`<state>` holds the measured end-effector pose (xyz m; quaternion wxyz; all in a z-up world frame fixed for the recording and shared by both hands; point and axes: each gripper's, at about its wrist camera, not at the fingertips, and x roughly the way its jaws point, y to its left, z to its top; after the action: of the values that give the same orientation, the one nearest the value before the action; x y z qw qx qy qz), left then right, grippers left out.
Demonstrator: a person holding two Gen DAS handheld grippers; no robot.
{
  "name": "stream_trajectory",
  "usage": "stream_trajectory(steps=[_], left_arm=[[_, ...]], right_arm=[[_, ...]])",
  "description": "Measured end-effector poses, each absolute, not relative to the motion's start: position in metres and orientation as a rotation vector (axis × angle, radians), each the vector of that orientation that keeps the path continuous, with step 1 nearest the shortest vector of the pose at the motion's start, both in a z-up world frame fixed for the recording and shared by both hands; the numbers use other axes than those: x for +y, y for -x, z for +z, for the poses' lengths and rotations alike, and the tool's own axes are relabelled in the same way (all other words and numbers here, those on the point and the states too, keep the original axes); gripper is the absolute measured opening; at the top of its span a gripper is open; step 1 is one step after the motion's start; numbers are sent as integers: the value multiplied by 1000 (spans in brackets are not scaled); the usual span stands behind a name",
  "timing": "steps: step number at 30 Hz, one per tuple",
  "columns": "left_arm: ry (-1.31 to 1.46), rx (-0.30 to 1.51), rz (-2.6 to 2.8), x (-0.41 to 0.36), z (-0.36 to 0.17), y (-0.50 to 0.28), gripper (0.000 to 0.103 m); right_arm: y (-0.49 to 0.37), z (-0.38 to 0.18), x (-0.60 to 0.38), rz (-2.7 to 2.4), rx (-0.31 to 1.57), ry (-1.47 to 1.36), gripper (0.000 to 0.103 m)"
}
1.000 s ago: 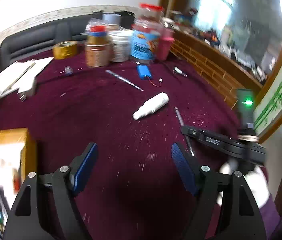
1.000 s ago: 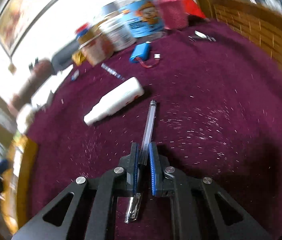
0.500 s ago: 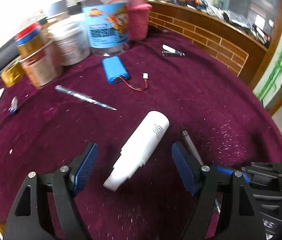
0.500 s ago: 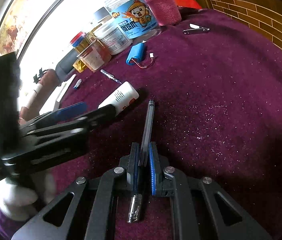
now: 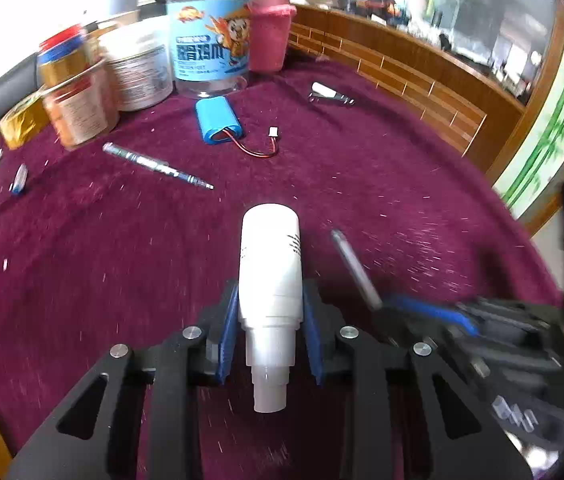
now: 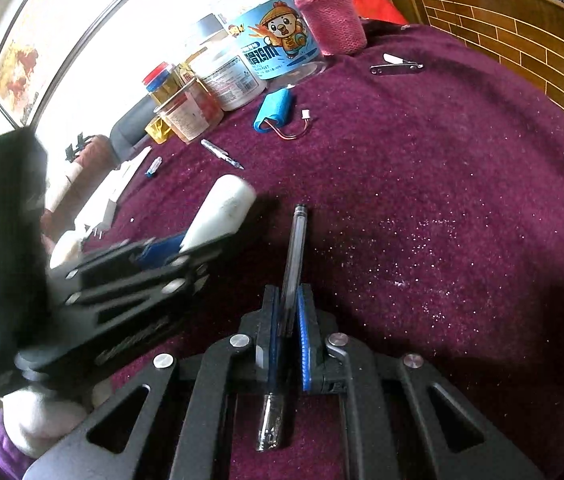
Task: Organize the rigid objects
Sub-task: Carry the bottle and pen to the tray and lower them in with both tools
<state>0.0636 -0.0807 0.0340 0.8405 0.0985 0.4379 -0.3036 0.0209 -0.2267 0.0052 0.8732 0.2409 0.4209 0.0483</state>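
My left gripper [image 5: 270,304] is shut on a white plastic bottle [image 5: 270,264], its neck pointing back toward the camera. The bottle also shows in the right wrist view [image 6: 224,210], held by the left gripper [image 6: 170,248]. My right gripper [image 6: 290,304] is shut on a clear pen [image 6: 293,256] that lies along the fingers just above the maroon cloth. The pen [image 5: 353,268] and the right gripper [image 5: 433,312] also show at the right in the left wrist view. The two grippers are side by side.
On the maroon cloth [image 5: 361,184] lie a blue battery pack [image 5: 220,118] with red wire, a second pen [image 5: 158,166], a nail clipper [image 5: 329,96] and a small blue item [image 5: 20,178]. Jars [image 5: 210,56] and a pink-sleeved bottle [image 5: 270,36] stand at the back. A wooden rail [image 5: 421,80] borders the right.
My left gripper moved forward over the white bottle and closed on it. My right gripper keeps hold of the clear pen and has barely moved.
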Motion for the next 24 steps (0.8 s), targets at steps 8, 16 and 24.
stream_trajectory(steps=[8,16,24], left_arm=[[13,880,-622,-3,74,5,26],[268,781,-423,139,100,87,27],[431,766,-84,284,64,158,27]], right_arm=[[-23,1,-236,157,868,-599,8],[-18,3,-239,176,823,-629,8],[-15,5,-219,293,837,-638,7]])
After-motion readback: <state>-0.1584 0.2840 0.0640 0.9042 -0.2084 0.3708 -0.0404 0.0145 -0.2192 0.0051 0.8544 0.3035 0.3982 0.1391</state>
